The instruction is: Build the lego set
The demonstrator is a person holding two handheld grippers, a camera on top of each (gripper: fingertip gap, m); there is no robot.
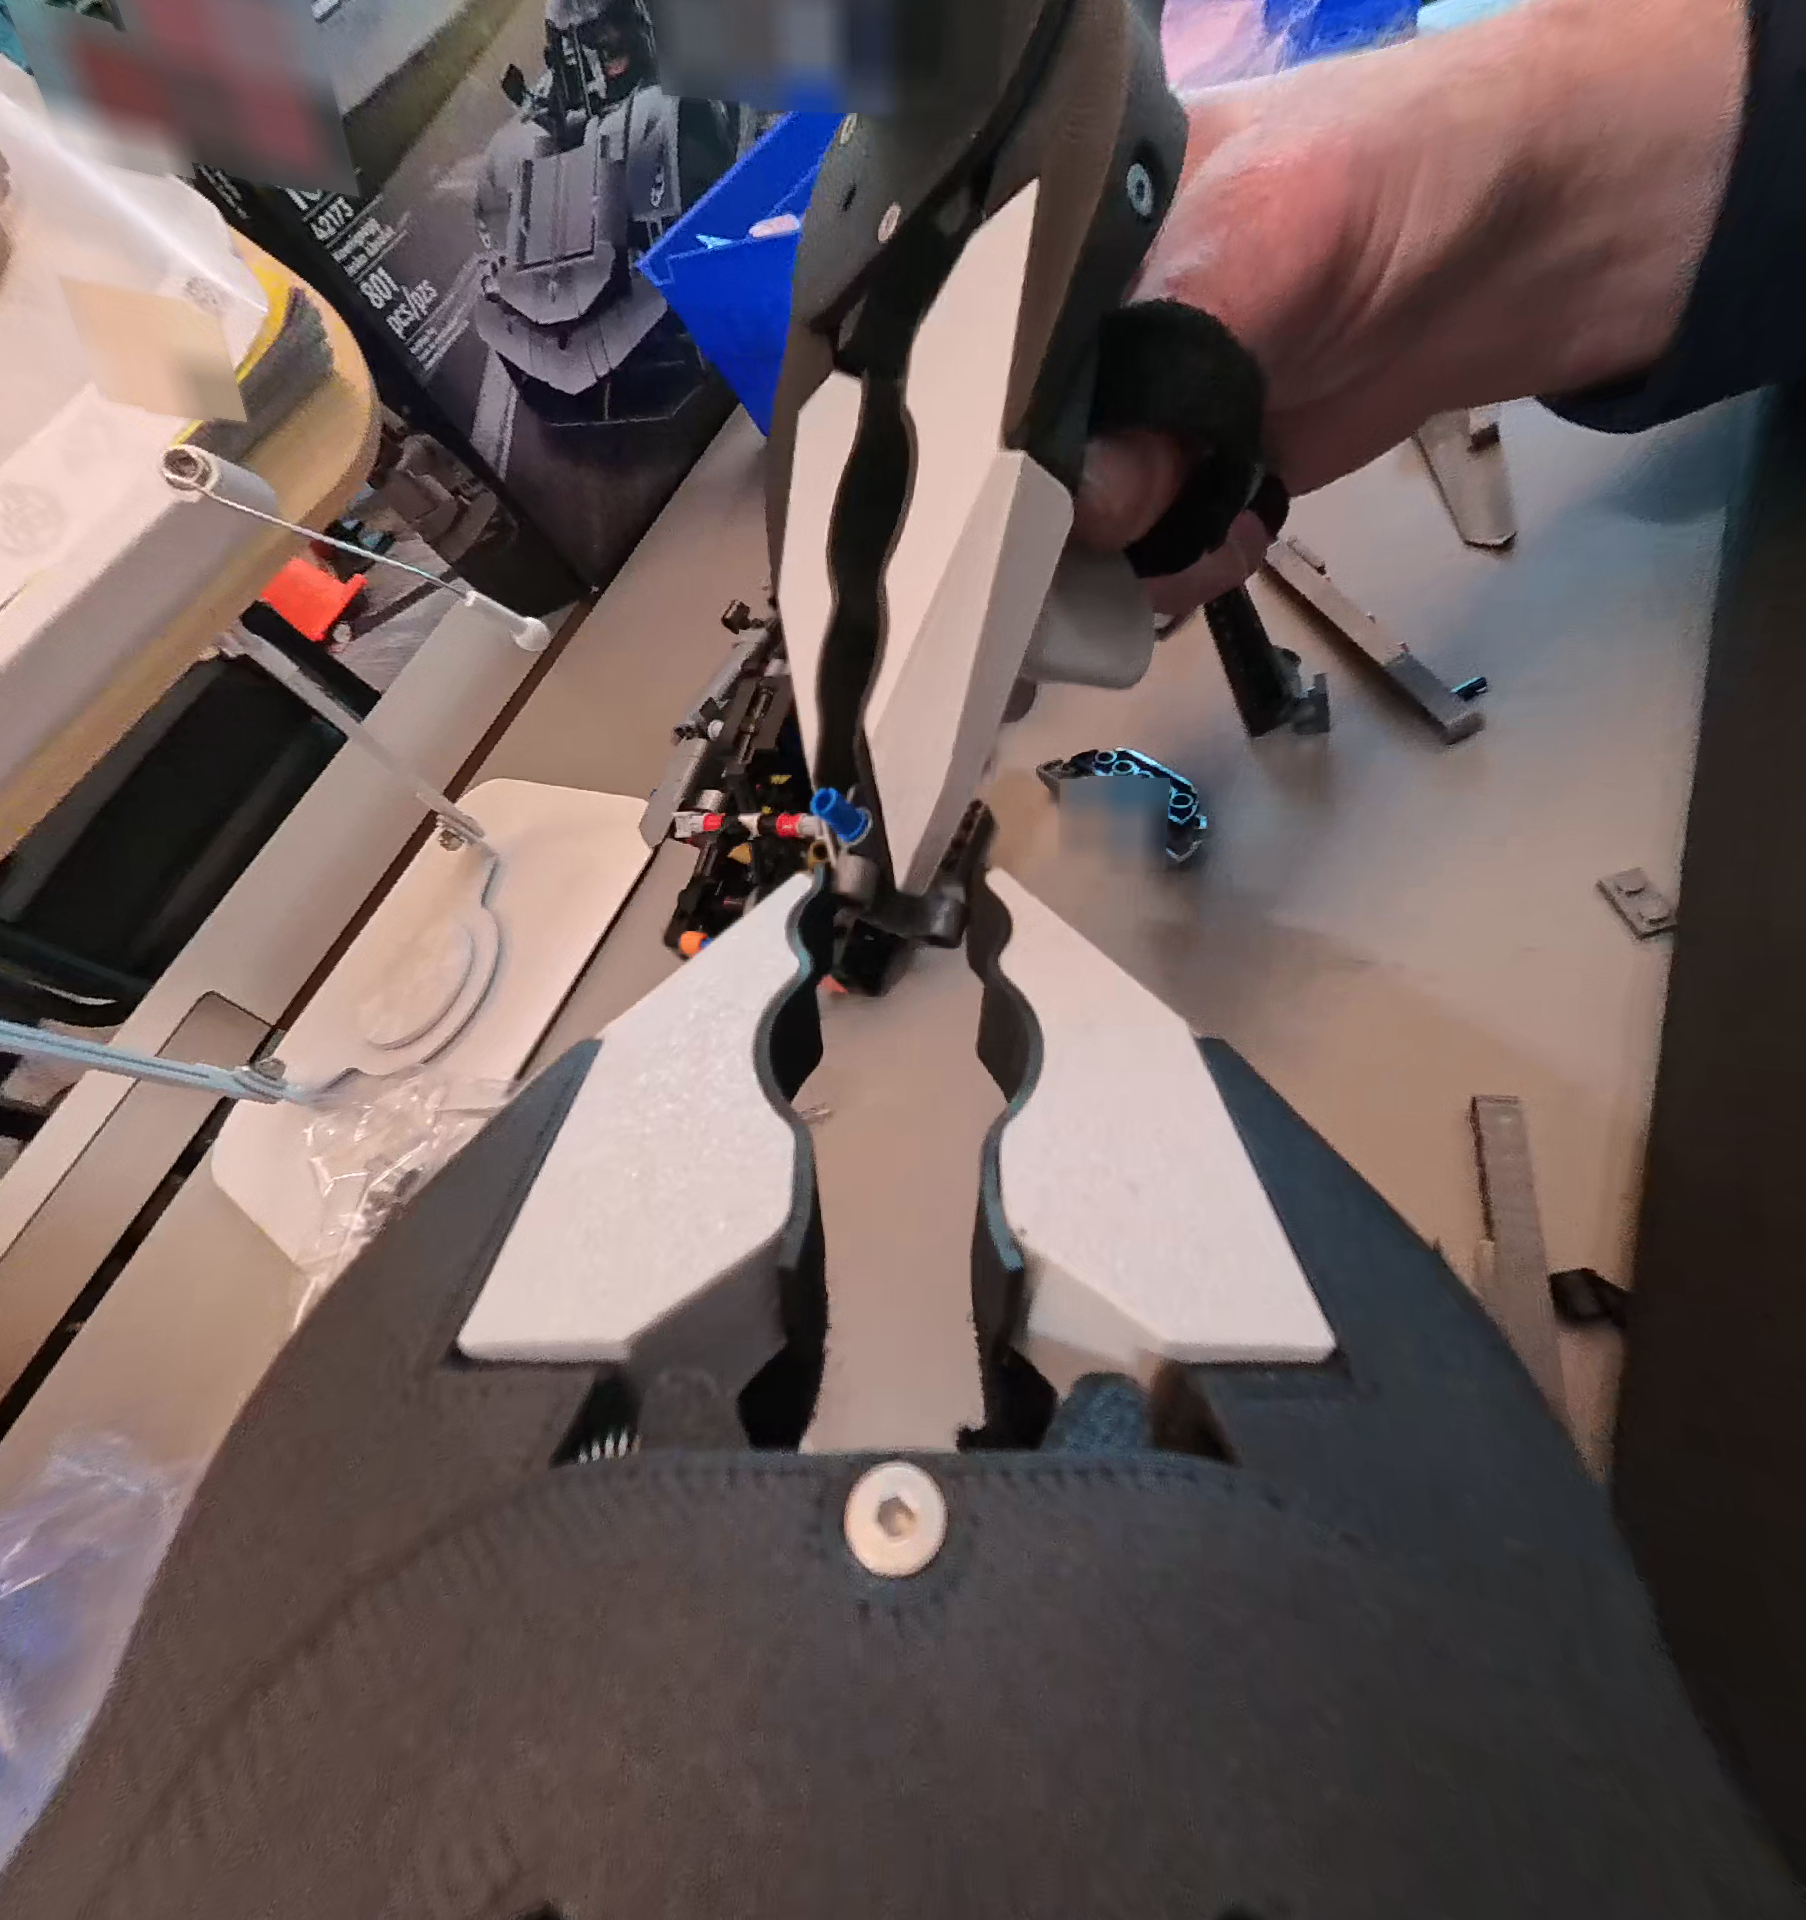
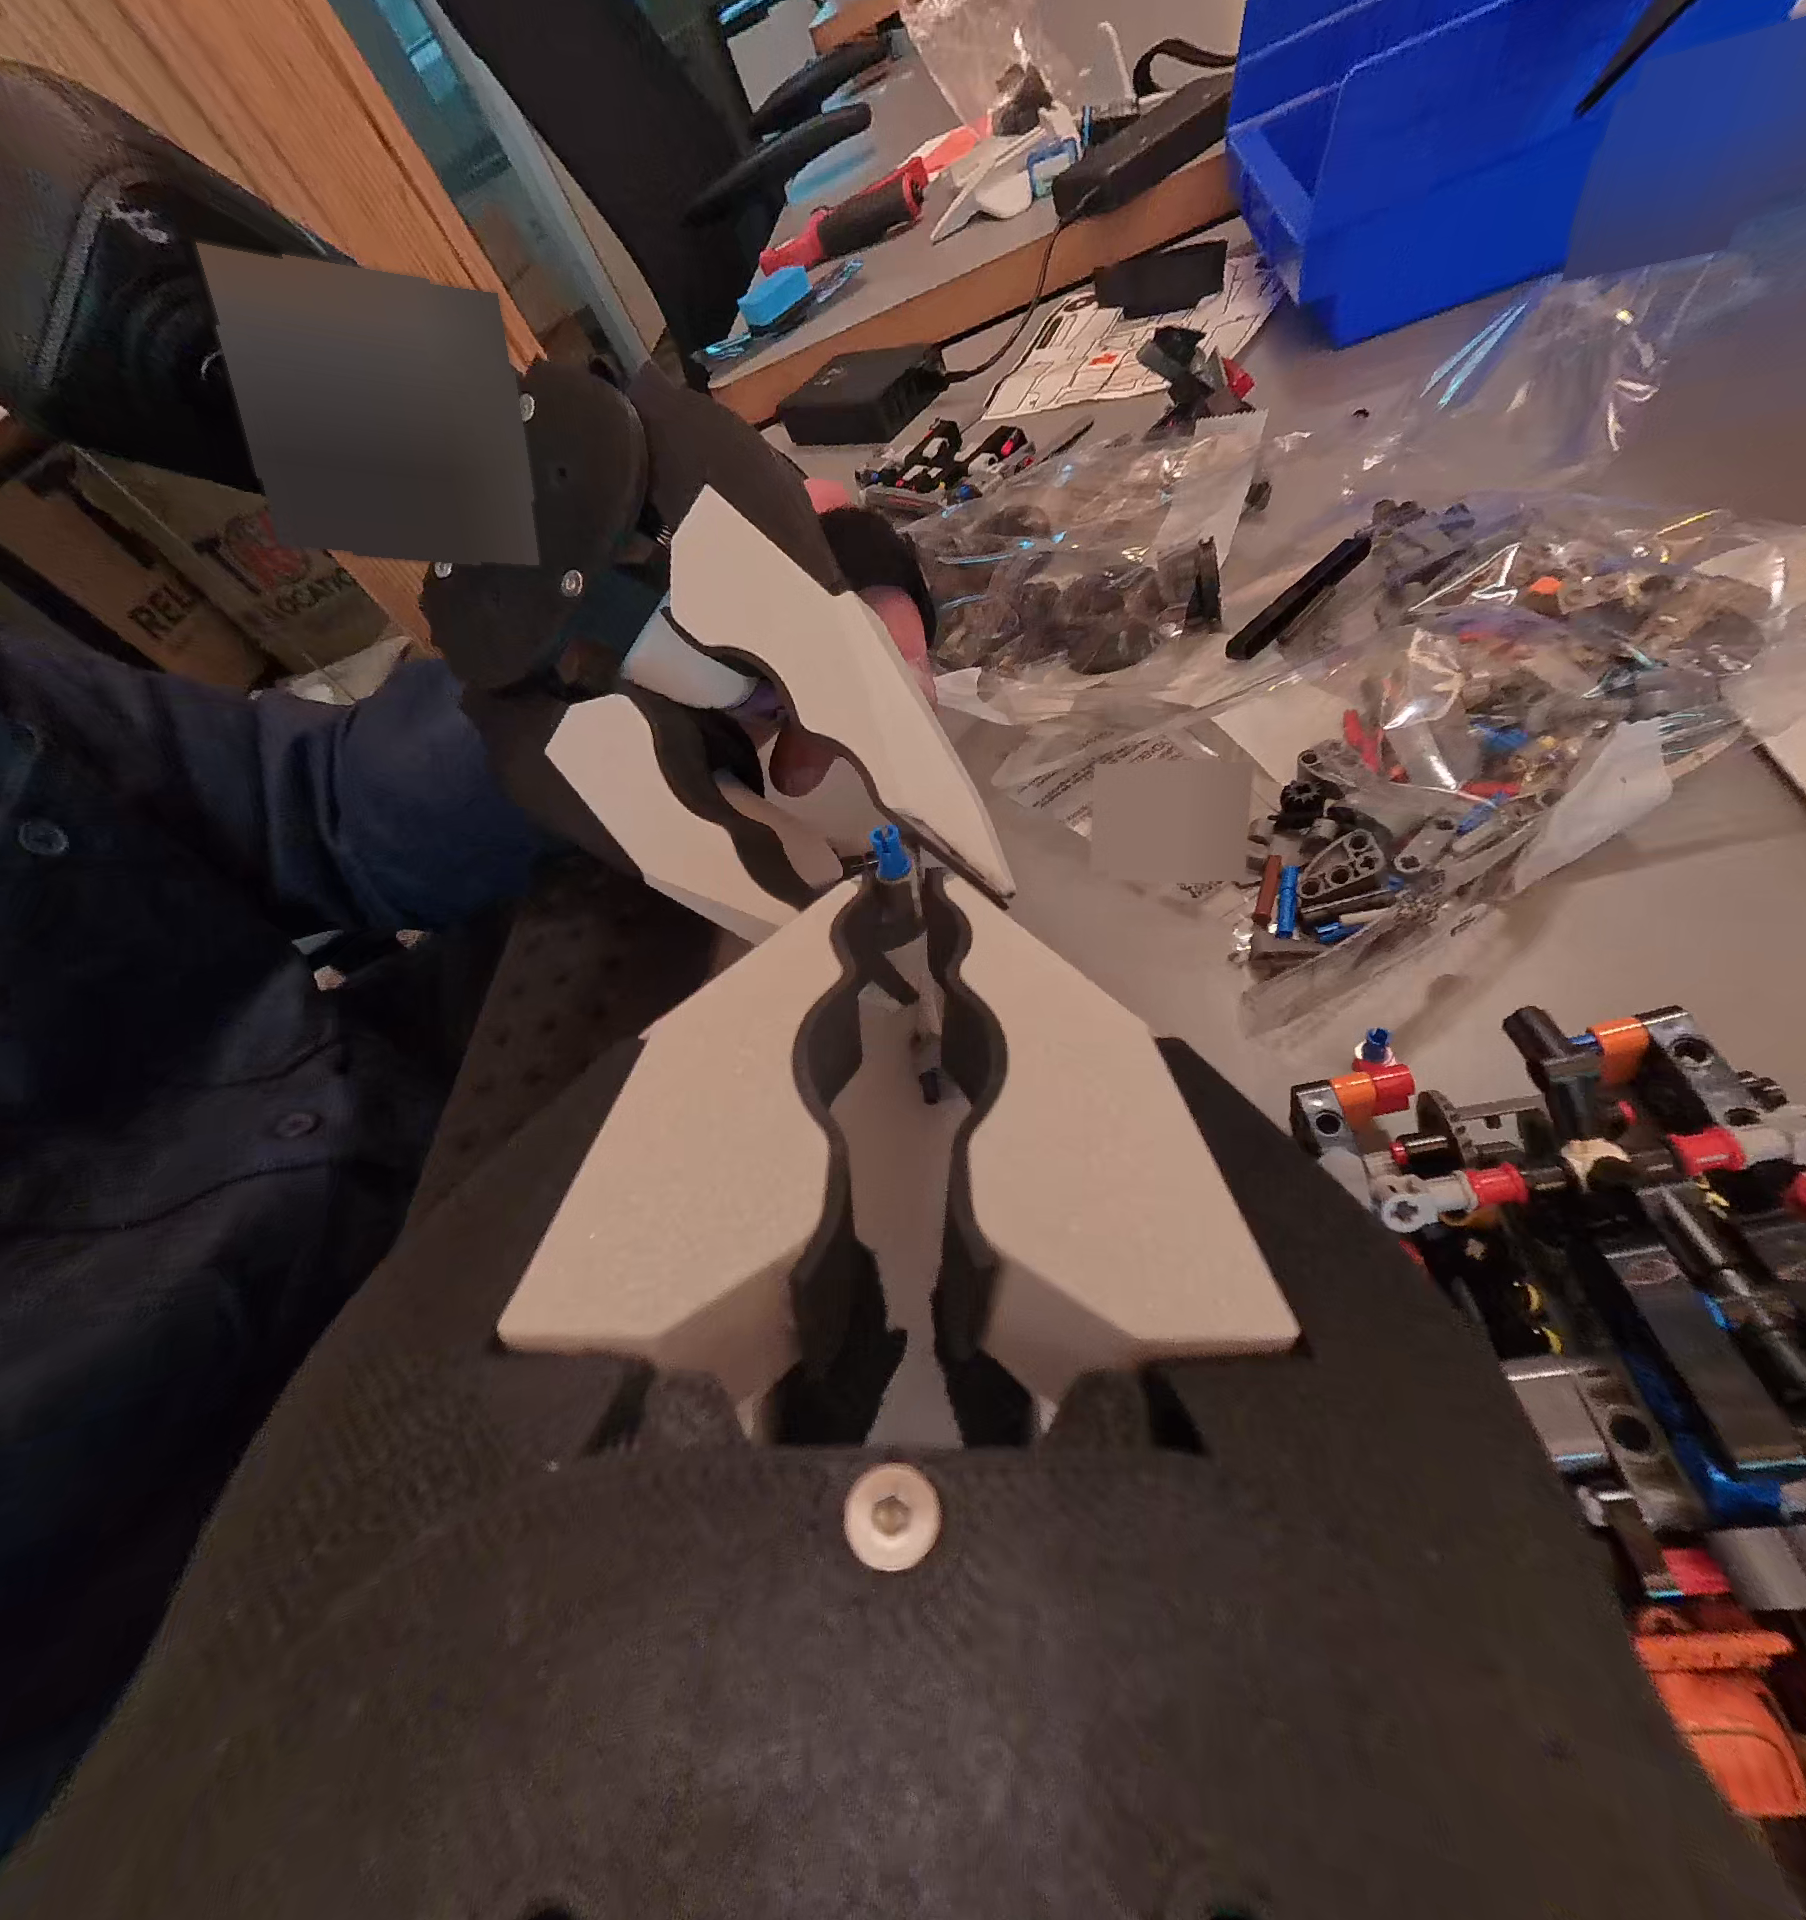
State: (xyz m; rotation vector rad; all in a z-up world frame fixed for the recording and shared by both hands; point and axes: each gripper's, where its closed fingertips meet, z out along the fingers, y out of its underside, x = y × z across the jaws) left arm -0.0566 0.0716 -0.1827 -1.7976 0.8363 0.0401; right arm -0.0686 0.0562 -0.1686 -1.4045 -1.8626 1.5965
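2 grippers are meeting tip to tip above the pale table (image 1: pixel 1346 987). Each has white, faintly grainy wedge fingers lined with wavy black pads on a ribbed, matte black printed body.

The right gripper (image 2: pixel 894 914) is pinching a small lego piece (image 2: pixel 891 883) — a blue pin standing on a dark connector with a thin pale bar trailing down between the pads. The left gripper (image 1: pixel 894 914) is sitting with its jaws narrowly parted around the dark end of that same piece; whether its pads are pressing it, I cannot tell.

Just beyond, the partly built lego frame (image 2: pixel 1626 1195) is lying on the table, made of black and grey beams with red, orange and blue connectors. Crinkled clear bags of loose parts (image 2: pixel 1450 748) are lying near it, beside glossy blue plastic bins (image 2: pixel 1501 156).

A dark set box (image 1: pixel 525 270) bearing white print is leaning at the table's far edge, and flat grey beams (image 1: pixel 1377 644) are lying scattered — well apart from the frame.
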